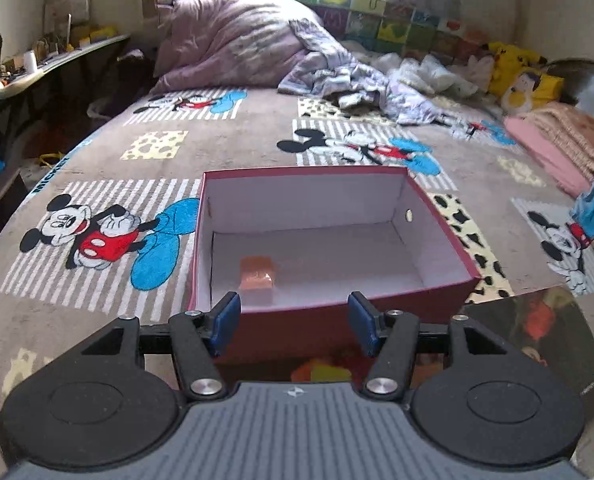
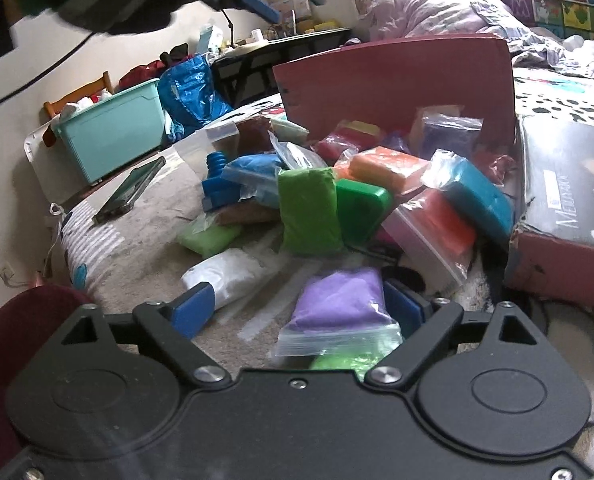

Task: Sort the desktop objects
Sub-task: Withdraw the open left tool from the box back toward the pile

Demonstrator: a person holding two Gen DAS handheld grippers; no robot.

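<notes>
Two grippers are seen, each from its own wrist camera. The right gripper (image 2: 295,310) is held low over a bedspread (image 2: 157,216), its blue-padded jaws spread wide with nothing clamped. A purple clay bag (image 2: 339,312) lies between the jaws, close against the right pad and well clear of the left one. Just left of the left pad a white clay bag (image 2: 227,270) is seen. Farther off, a heap of bagged clay blocks is piled: a light green bag (image 2: 309,208) stands upright in the middle, a dark green block (image 2: 363,208) leans just right of it, a teal bag (image 2: 477,196) and a red bag (image 2: 443,220) lie to the right, and an orange bag (image 2: 389,168) rests behind them. A phone (image 2: 131,188) lies at the far left. Behind the heap the wall of a red box (image 2: 397,76) rises.

The left gripper (image 1: 295,322) is held just before the near wall of that red box (image 1: 289,332), its jaws also parted and empty. Beyond the fingertips, inside the box, one orange clay block (image 1: 257,274) lies on the white floor near the front left corner, slightly left of the gap between the jaws. A dark printed box lid (image 1: 537,340) lies to the near right. Crumpled bedding (image 1: 233,36) is heaped at the far end.
</notes>
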